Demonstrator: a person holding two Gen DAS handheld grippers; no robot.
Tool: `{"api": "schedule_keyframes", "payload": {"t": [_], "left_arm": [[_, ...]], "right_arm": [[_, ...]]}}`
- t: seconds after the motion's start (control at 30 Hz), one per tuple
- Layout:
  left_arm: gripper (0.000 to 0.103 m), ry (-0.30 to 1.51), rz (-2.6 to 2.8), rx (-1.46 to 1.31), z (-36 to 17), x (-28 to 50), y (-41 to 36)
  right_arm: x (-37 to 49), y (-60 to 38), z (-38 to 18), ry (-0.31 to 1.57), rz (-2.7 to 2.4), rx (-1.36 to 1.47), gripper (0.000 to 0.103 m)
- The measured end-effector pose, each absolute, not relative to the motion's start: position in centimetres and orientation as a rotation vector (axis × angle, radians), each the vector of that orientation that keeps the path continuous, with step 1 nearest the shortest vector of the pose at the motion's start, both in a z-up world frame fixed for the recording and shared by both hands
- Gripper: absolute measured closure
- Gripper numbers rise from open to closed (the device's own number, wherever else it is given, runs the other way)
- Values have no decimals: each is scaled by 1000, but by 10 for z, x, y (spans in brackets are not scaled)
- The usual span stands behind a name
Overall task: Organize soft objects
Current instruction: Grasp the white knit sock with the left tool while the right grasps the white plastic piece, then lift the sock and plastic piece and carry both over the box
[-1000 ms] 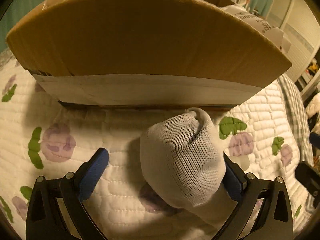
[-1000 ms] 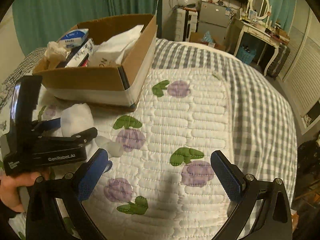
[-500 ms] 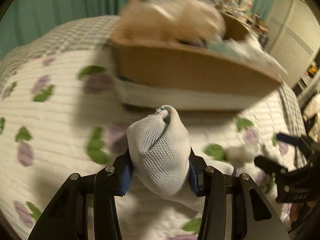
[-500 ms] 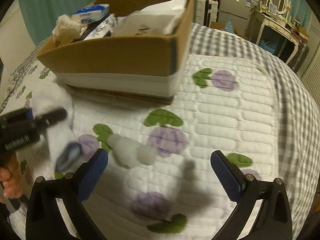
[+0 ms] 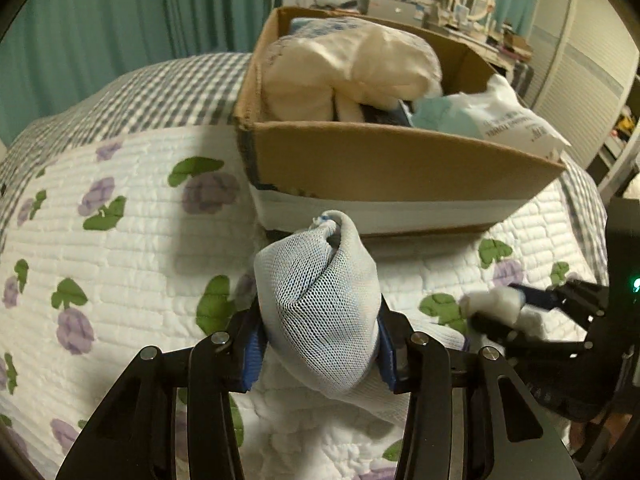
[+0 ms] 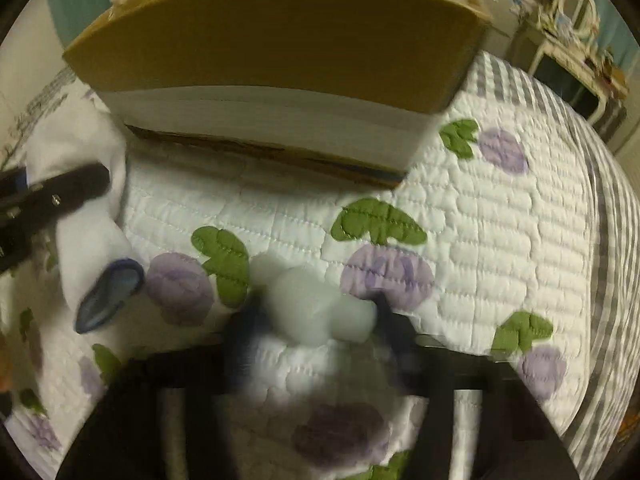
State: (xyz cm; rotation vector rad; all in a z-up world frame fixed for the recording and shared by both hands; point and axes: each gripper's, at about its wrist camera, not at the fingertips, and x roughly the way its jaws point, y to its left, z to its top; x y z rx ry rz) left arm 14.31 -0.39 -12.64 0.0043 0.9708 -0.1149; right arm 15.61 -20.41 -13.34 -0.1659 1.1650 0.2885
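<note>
Left view: the left gripper (image 5: 320, 344) squeezes a white sock (image 5: 318, 308) in the middle of the frame, likely to lift it into the cardboard box (image 5: 384, 168) above it. The box sits on a flowery quilt (image 5: 120, 240); green curtains (image 5: 120, 12) hang upper left.

Right view: the right gripper (image 6: 316, 320), low in the frame, has just been closing and now pinches a small white soft lump (image 6: 316, 308) on the quilt, below the box.

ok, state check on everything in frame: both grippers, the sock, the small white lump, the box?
left gripper: shut on the white sock, clear of the quilt
white sock: bunched, pinched between the left pads
right gripper: jaws just closed in; a pad on each side of the white lump
white lump: on the quilt, between the right pads
cardboard box: open top, stuffed with soft packs
</note>
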Motion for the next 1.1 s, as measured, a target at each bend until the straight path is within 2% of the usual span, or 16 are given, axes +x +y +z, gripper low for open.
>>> {"api": "schedule_keyframes", "payload": {"t": [0.07,0.2,0.73,1.1], "left_arm": [[58,964,-118,15,-124,143,-8],[58,932,-119,38,-117,136,-13],[58,808,-145,33,-73,78,-6],[58,663,-176,45,-13,32,-15]], "right_arm": [[151,-204,-131,1164,281,-198,64],[141,-205,-122,1131,259,-200,66],[79,-206,-38,906,233,-78,66],[22,-207,14,770,227,-33,65]]}}
